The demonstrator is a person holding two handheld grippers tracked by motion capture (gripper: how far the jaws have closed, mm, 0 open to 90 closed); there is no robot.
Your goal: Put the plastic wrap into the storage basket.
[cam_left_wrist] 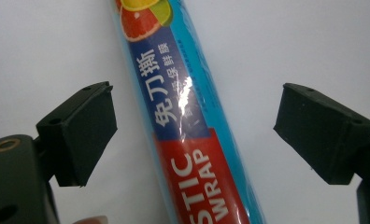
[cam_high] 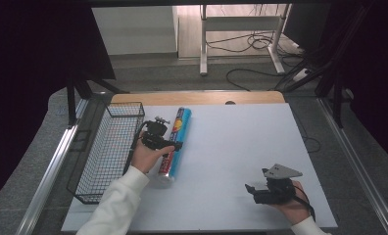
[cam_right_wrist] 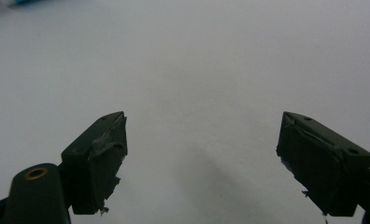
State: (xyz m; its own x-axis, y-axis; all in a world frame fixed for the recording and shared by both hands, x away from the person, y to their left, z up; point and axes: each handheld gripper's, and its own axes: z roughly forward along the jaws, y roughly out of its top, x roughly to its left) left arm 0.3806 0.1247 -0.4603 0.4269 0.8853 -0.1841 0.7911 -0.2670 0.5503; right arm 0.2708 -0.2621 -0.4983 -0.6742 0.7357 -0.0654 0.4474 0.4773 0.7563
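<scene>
Because the left gripper [cam_left_wrist: 195,140] is held with fingers spread astride the plastic wrap roll [cam_left_wrist: 188,116] lying on the counter [cam_high: 241,147] beside the wire basket [cam_high: 109,152], the slick cylinder could be rolled aside if closed on off-centre, while the right gripper [cam_right_wrist: 202,163] is also released, empty.

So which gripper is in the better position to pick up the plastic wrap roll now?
The left gripper: its open jaws already stand on either side of the plastic wrap roll, beside the wire basket. The right gripper is open over bare table, far from the roll.

Wire basket [cam_high: 109,152] beside wrap roll [cam_high: 175,142]
</scene>
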